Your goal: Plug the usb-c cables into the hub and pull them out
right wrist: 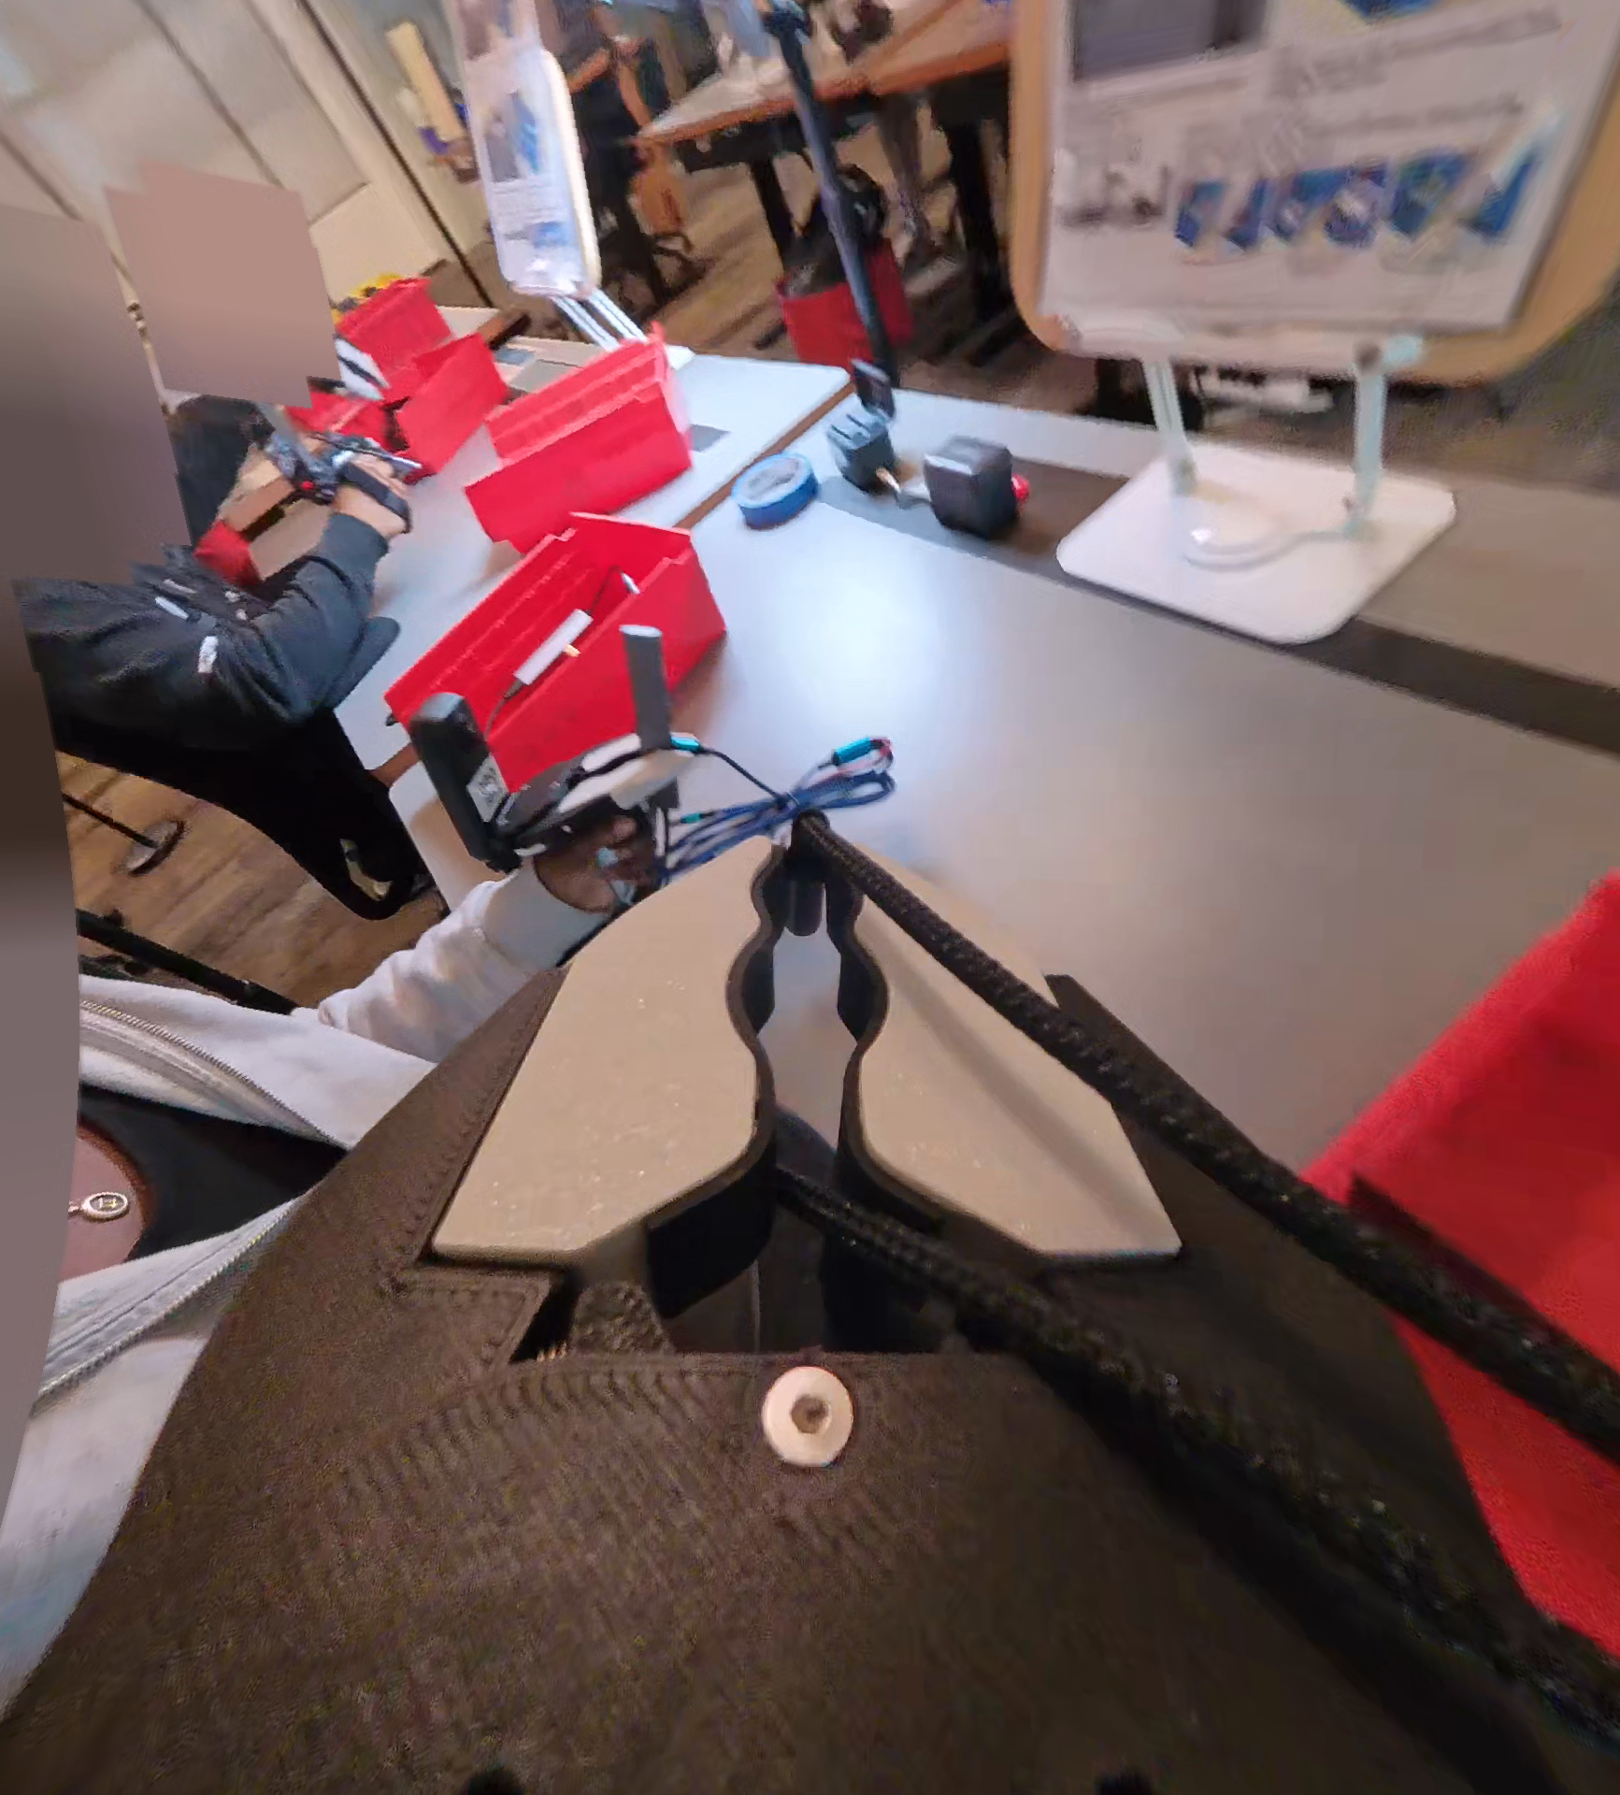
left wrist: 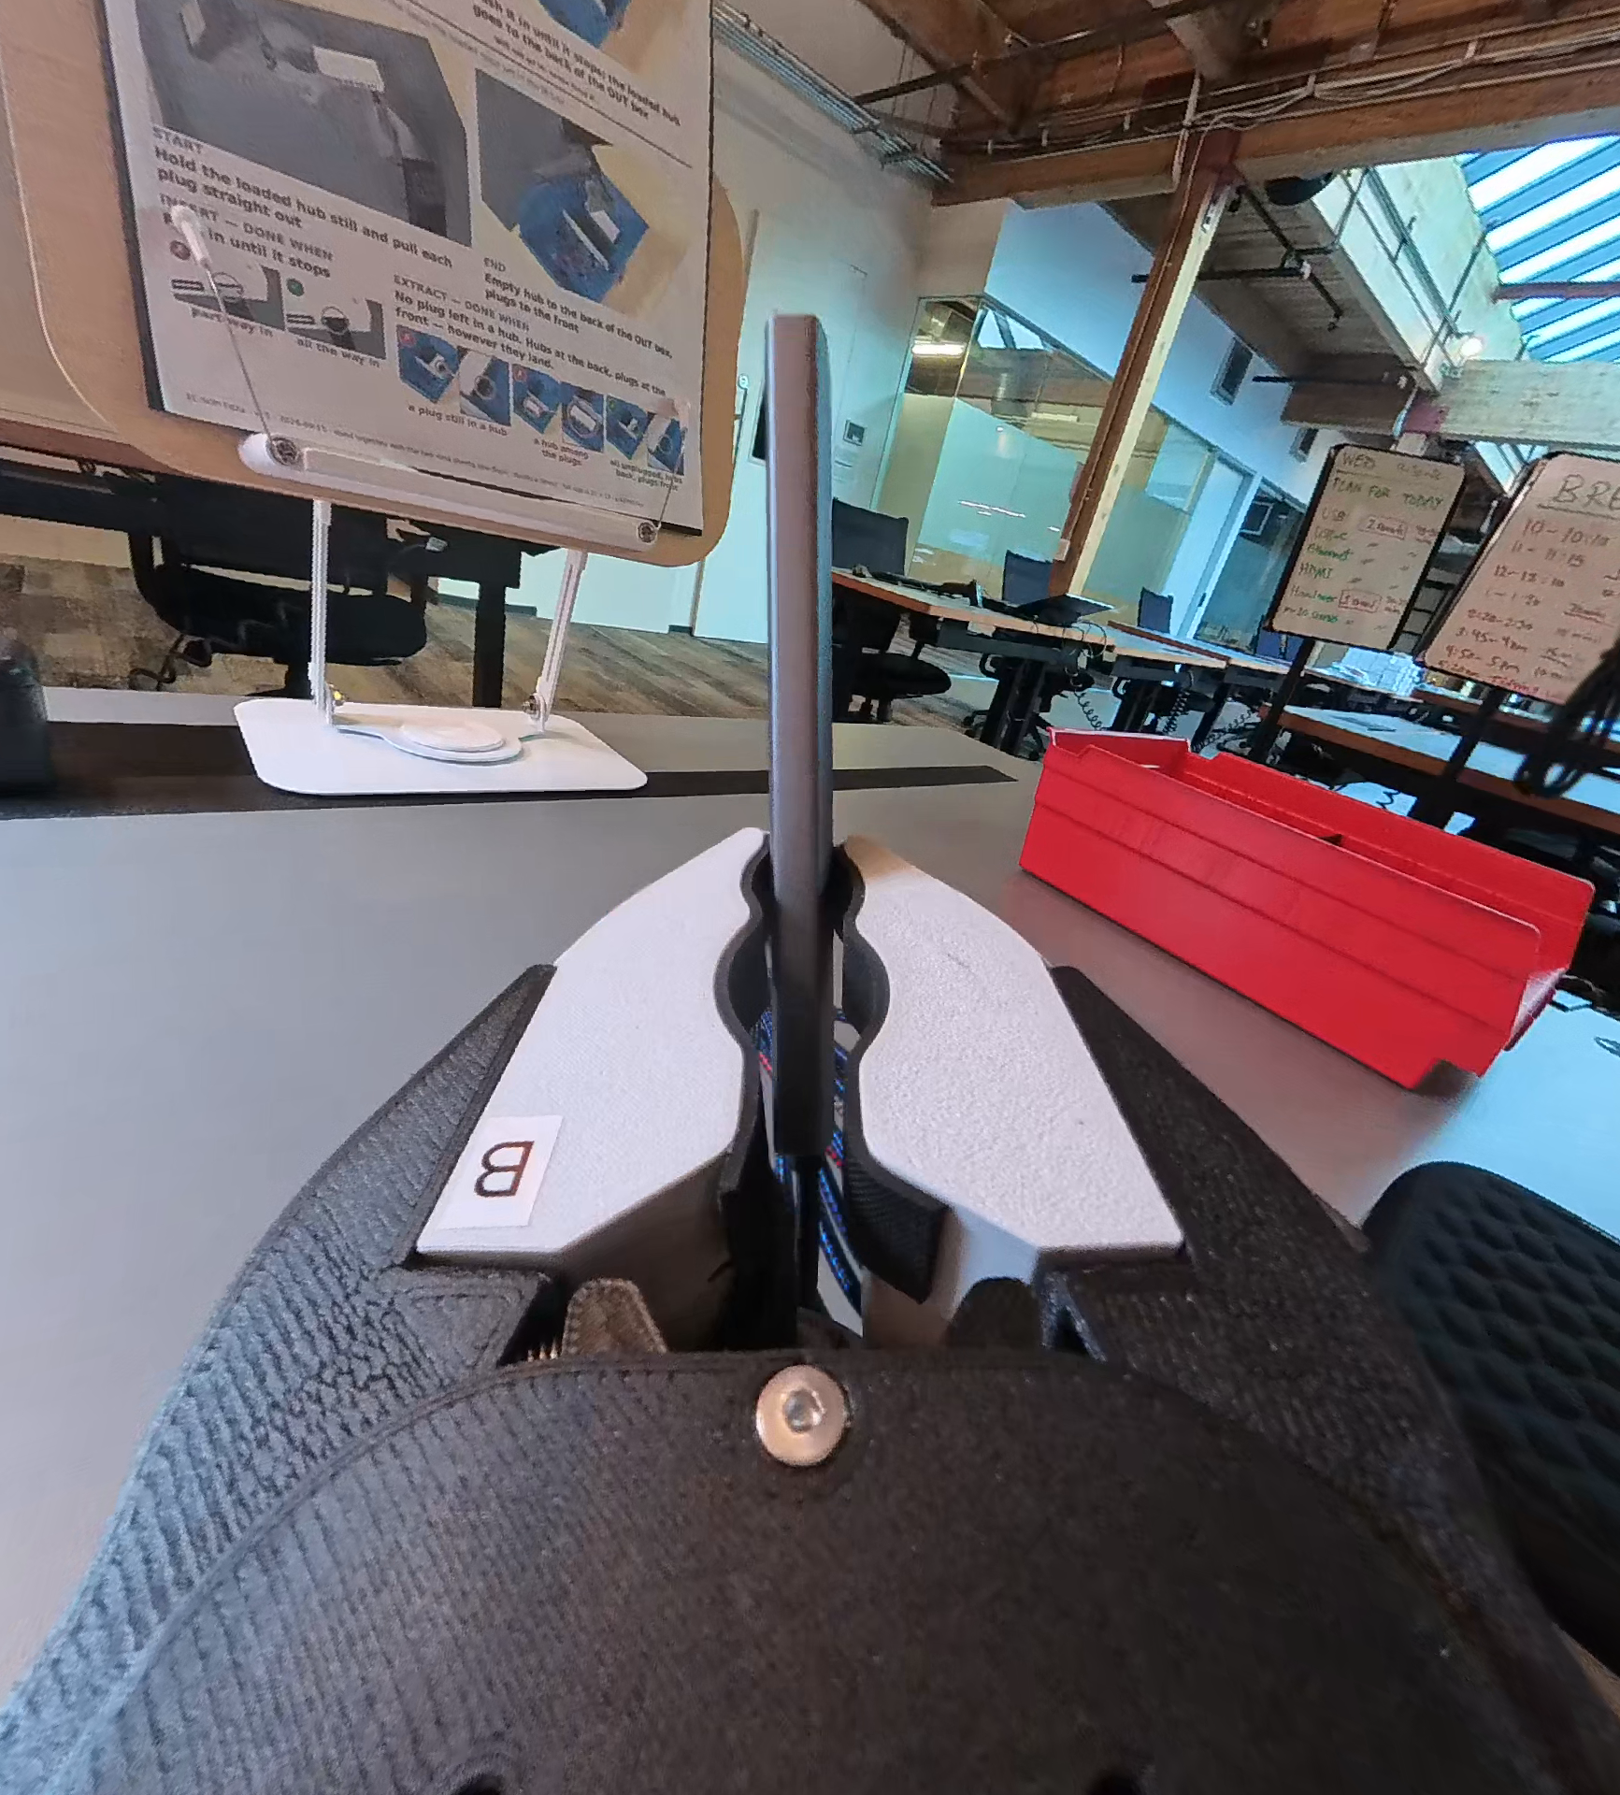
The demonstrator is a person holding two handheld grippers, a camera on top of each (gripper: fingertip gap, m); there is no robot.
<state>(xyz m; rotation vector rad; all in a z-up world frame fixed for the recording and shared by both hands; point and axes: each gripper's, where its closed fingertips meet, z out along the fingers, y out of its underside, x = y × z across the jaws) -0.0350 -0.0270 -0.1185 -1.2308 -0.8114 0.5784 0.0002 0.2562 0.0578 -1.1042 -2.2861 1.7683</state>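
Hub [left wrist: 796, 622] clamped edge-on and upright in left gripper [left wrist: 801, 879], raised above grey table [left wrist: 203, 971], likely steadying it for plugging. Right gripper [right wrist: 801, 898] pinches black braided cable [right wrist: 1029, 1010] by its plug end. Red bin [left wrist: 1272, 894] sits nearby.

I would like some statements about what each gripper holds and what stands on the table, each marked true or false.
1. The left gripper is shut on a dark grey hub that stands upright. True.
2. The right gripper is open and empty. False: it is shut on a black braided cable.
3. A red bin sits on the table. True.
4. The instruction sheet stand is black. False: it is white.
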